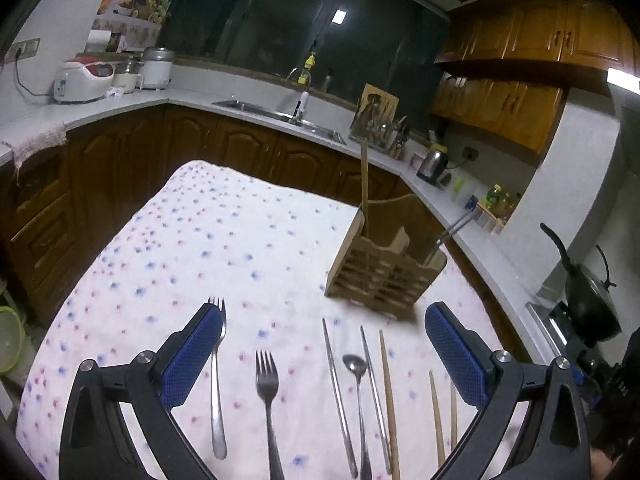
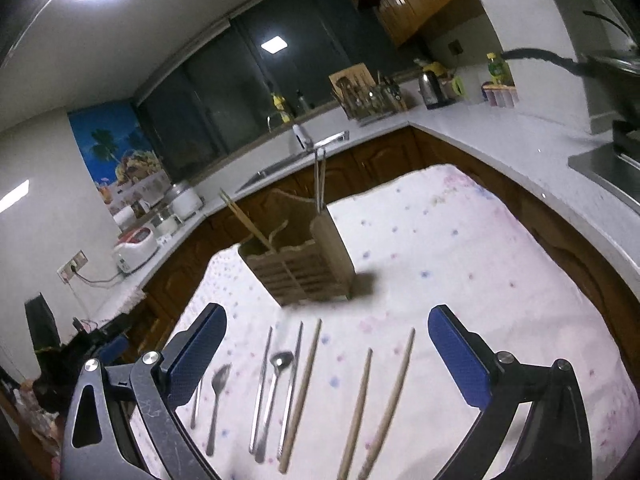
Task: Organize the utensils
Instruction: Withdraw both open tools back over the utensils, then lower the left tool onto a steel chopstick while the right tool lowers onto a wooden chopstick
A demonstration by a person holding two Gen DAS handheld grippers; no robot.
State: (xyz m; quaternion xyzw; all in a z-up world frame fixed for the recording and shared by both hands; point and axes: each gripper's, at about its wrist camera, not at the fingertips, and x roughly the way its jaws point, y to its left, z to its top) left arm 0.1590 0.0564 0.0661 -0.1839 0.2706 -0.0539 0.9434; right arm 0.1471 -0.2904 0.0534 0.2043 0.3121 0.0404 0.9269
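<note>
A wooden utensil holder (image 1: 382,268) stands on the floral tablecloth (image 1: 200,240), with wooden chopsticks and metal chopsticks standing in it. It also shows in the right wrist view (image 2: 300,258). In front of it lie two forks (image 1: 267,392), a spoon (image 1: 355,366), metal chopsticks (image 1: 338,392) and wooden chopsticks (image 1: 389,396). My left gripper (image 1: 324,320) is open and empty above them. My right gripper (image 2: 326,320) is open and empty above the spoon (image 2: 280,362), the metal chopsticks (image 2: 262,376) and the wooden chopsticks (image 2: 392,396).
A kitchen counter (image 1: 120,108) with a sink (image 1: 280,116), rice cookers (image 1: 84,80), a dish rack (image 1: 376,124) and a kettle (image 1: 434,162) runs round behind the table. A black wok (image 1: 588,300) sits at the right.
</note>
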